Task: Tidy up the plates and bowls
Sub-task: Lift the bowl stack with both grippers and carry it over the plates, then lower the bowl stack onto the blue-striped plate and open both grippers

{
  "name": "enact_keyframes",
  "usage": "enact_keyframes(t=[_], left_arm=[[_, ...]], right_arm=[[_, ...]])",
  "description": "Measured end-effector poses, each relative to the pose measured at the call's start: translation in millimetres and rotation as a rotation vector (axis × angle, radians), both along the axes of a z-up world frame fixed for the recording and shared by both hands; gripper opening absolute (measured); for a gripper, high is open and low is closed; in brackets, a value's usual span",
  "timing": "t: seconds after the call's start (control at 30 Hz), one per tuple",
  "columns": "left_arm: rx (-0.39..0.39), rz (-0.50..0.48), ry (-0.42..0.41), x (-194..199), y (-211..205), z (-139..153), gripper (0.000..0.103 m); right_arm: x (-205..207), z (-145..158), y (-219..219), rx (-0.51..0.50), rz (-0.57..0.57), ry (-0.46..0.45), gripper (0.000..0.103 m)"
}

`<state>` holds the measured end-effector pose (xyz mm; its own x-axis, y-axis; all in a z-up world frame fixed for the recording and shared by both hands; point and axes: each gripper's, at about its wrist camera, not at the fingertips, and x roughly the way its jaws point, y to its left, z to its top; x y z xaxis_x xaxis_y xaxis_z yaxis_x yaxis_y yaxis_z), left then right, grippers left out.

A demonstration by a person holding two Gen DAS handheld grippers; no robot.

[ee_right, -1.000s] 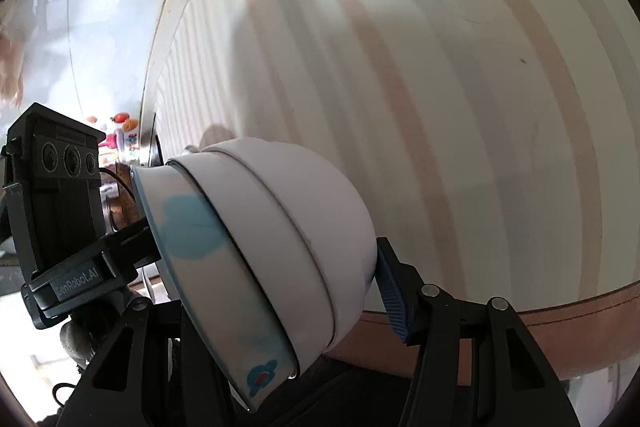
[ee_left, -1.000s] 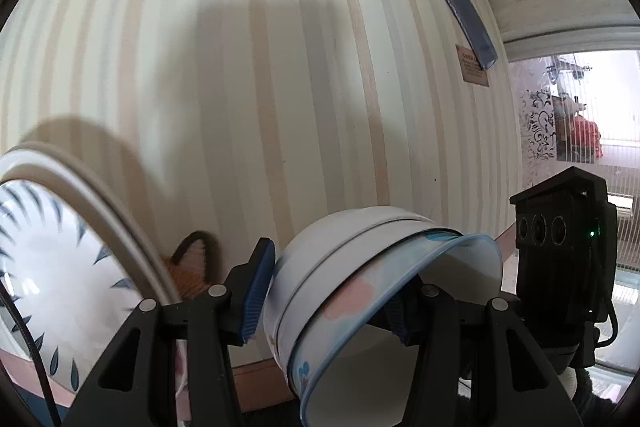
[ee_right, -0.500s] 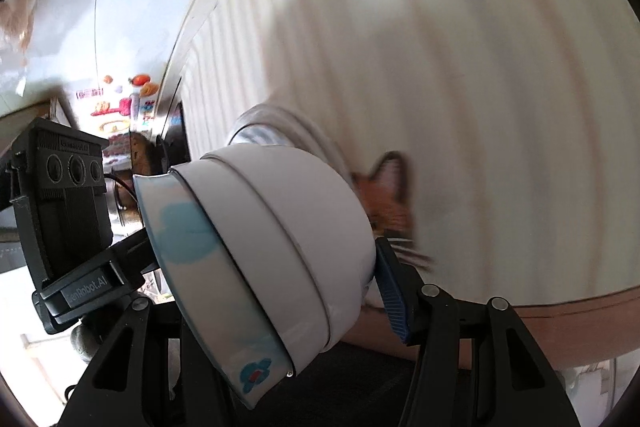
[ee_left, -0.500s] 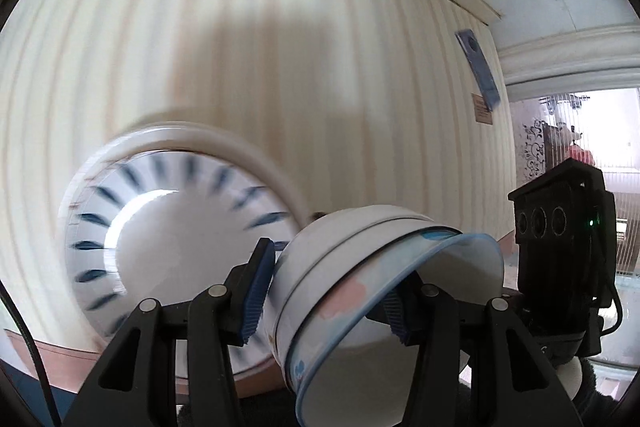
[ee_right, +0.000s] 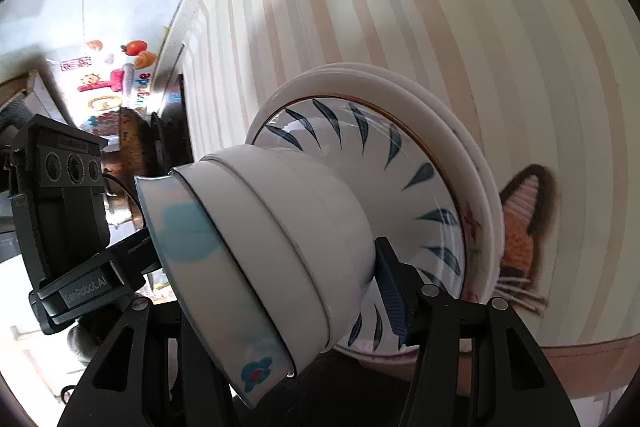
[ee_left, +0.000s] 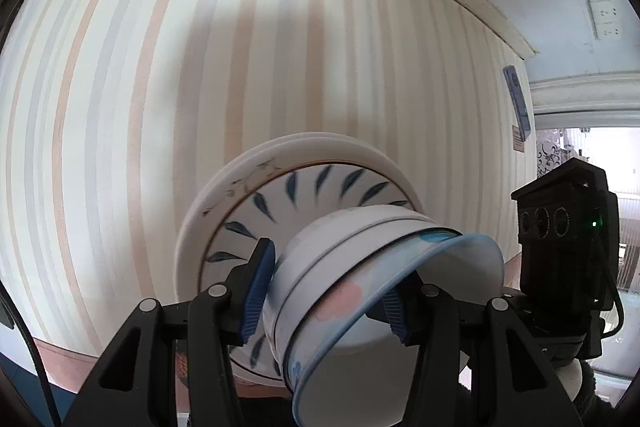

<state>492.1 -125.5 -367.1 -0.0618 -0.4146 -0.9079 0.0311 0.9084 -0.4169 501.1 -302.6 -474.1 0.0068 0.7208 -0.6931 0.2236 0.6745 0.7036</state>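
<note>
A stack of nested white bowls [ee_left: 360, 287], the innermost with a blue rim and pink and blue patches, is held tilted between both grippers. My left gripper [ee_left: 326, 301] is shut on one side of its wall, one blue pad outside and one inside. From the opposite side my right gripper [ee_right: 288, 291] is shut on the same bowl stack [ee_right: 272, 239]. Just beyond the bowls lies a stack of plates [ee_left: 248, 187]; its top plate [ee_right: 400, 163] is white with dark blue leaf marks. The bowls' base hangs close in front of that plate's middle; contact cannot be told.
The plates rest on a striped cream and tan cloth [ee_left: 160, 107] with an orange cat picture [ee_right: 524, 223] beside them. A brown border [ee_right: 580, 359] runs along the cloth's edge. The other gripper's black camera box [ee_left: 564, 227] sits close on the right.
The plate stack has slid from the frame's edge to the centre, directly behind the bowls. Both grippers have kept their hold on the bowl stack.
</note>
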Motion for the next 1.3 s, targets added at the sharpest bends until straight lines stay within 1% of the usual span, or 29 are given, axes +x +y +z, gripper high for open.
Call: enact_keyframes(t=[0.2, 0.43, 0.57, 0.63, 0.7, 0.73, 0.77, 0.8, 0.87, 0.97, 1.0, 1.03, 1.07, 1.1, 1.17, 1.23, 1.27, 1.3], left_arm=[[0.000, -0.012, 0.012, 3, 10, -6, 0.047], [-0.006, -0.018, 0.012, 4, 12, -9, 0.045], [0.007, -0.022, -0.012, 2, 14, -5, 0.045], [0.021, -0.027, -0.031, 1, 14, -1, 0.045], [0.043, -0.030, -0.051, -1, 14, 6, 0.046], [0.061, -0.034, -0.069, -3, 14, 11, 0.046], [0.081, -0.038, -0.086, -5, 14, 15, 0.046], [0.097, -0.043, -0.105, -6, 14, 20, 0.046], [0.124, -0.050, -0.151, -11, 16, 30, 0.048], [0.128, -0.041, -0.193, -19, 21, 45, 0.049], [0.129, -0.035, -0.208, -21, 22, 50, 0.054], [0.132, -0.026, -0.235, -24, 24, 56, 0.058], [0.142, -0.021, -0.263, -28, 26, 63, 0.066], [0.157, -0.019, -0.294, -31, 28, 70, 0.072], [0.185, -0.011, -0.341, -38, 30, 80, 0.076], [0.204, -0.002, -0.386, -47, 35, 91, 0.080], [0.219, 0.001, -0.407, -52, 36, 96, 0.091], [0.239, 0.006, -0.435, -59, 38, 102, 0.096]], right_arm=[[8, -4, 11, -0.028, 0.000, 0.012, 0.056], [11, -2, 6, -0.056, 0.007, 0.009, 0.056], [11, 0, 9, -0.068, 0.013, 0.003, 0.057], [9, 6, 12, -0.103, 0.017, -0.014, 0.058], [7, 14, 12, -0.132, 0.026, -0.041, 0.060], [6, 20, 12, -0.146, 0.026, -0.059, 0.063], [4, 27, 12, -0.164, 0.030, -0.080, 0.068], [3, 35, 12, -0.188, 0.035, -0.103, 0.071], [-1, 53, 13, -0.245, 0.040, -0.152, 0.083], [-11, 81, 17, -0.327, 0.055, -0.222, 0.089], [-15, 90, 19, -0.350, 0.058, -0.249, 0.091], [-19, 97, 20, -0.368, 0.061, -0.267, 0.093], [-24, 104, 21, -0.386, 0.060, -0.287, 0.093], [-30, 112, 21, -0.404, 0.051, -0.311, 0.095], [-41, 124, 22, -0.428, 0.034, -0.355, 0.099], [-54, 136, 21, -0.464, 0.004, -0.392, 0.101], [-59, 141, 21, -0.477, -0.007, -0.403, 0.101], [-66, 149, 19, -0.497, -0.019, -0.424, 0.101]])
